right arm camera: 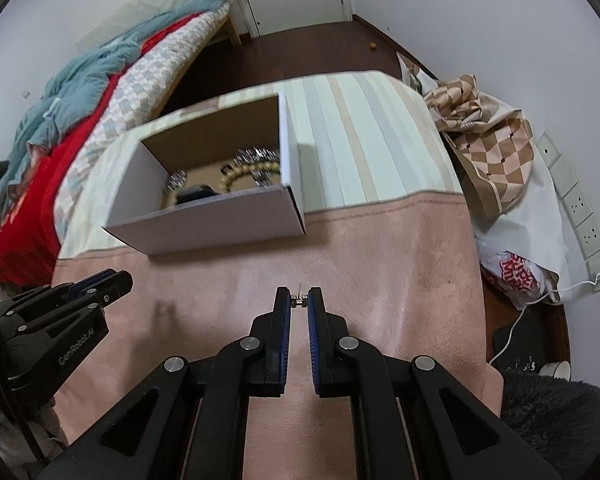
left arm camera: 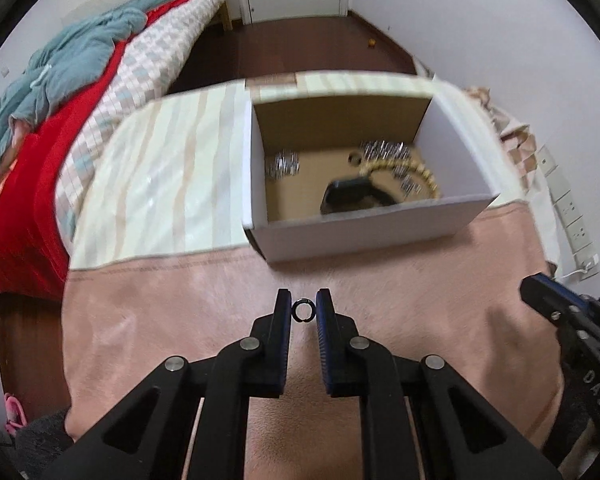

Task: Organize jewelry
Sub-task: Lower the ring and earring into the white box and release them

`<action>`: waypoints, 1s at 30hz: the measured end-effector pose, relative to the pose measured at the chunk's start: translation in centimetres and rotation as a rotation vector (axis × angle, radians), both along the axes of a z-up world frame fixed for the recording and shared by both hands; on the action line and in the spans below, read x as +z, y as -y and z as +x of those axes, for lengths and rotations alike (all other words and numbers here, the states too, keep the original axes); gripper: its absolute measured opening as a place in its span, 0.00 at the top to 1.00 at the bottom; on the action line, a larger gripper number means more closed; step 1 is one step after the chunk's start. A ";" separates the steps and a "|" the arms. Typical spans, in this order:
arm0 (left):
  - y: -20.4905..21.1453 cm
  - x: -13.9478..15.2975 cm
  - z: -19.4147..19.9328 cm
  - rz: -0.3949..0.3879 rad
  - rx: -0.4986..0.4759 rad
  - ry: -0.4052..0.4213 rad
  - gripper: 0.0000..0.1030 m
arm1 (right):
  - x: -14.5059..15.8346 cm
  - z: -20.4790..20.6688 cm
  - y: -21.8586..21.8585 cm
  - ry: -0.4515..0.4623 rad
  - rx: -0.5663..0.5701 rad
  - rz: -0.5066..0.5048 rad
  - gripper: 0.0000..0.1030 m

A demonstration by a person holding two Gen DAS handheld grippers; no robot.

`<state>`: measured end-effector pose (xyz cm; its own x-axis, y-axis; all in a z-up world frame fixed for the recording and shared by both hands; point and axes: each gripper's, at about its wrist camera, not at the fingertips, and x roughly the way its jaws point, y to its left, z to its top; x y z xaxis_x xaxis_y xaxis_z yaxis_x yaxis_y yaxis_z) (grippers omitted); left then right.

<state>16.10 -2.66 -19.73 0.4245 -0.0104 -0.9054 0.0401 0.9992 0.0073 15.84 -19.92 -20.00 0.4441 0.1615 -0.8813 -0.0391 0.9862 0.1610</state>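
My left gripper [left arm camera: 303, 305] is shut on a small dark ring [left arm camera: 302, 311], held above the pink cloth [left arm camera: 204, 320]. My right gripper [right arm camera: 299, 299] is shut on a tiny gold earring [right arm camera: 299, 301] whose thin post sticks up between the tips. An open white cardboard box [left arm camera: 356, 236] stands beyond both grippers on the table; inside lie a gold bead bracelet [left arm camera: 416, 170], silvery sparkly pieces [left arm camera: 284, 163] and a black item [left arm camera: 350, 194]. The same box [right arm camera: 216, 224] shows at left in the right wrist view, and the left gripper [right arm camera: 116, 280] appears at its left edge.
The table carries a pink cloth in front and a striped cloth [right arm camera: 364, 148] behind. A bed with red and teal bedding [left arm camera: 60, 120] lies to the left. A checked cloth heap [right arm camera: 488, 128], a plastic bag [right arm camera: 516, 276] and wall sockets [right arm camera: 580, 208] sit at right.
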 end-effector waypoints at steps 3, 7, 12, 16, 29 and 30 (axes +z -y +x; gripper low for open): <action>0.0 2.4 0.5 -0.032 -0.004 0.040 0.91 | 1.7 0.3 -0.2 0.028 0.009 0.028 0.91; -0.8 4.9 2.9 -0.085 -0.003 0.072 0.91 | 4.0 2.2 -0.4 0.062 0.023 0.076 0.91; -2.1 5.4 7.5 -0.150 0.000 0.035 0.91 | 4.4 7.4 -1.0 0.019 0.064 0.162 0.91; -2.7 4.3 11.3 -0.143 -0.004 -0.002 0.91 | 2.9 12.0 -2.4 -0.054 0.104 0.183 0.91; -5.0 3.5 16.5 -0.181 0.056 -0.072 0.61 | -0.1 17.2 -3.4 -0.233 0.107 0.242 0.56; -5.0 3.7 16.5 -0.174 0.057 -0.064 0.46 | 0.1 17.2 -3.2 -0.226 0.102 0.241 0.56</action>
<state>32.63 2.36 -16.00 0.3703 -0.1466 -0.9173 -0.0222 0.9858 -0.1665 33.08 -16.68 -19.86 0.2130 0.4108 -0.8865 -0.0726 0.9115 0.4050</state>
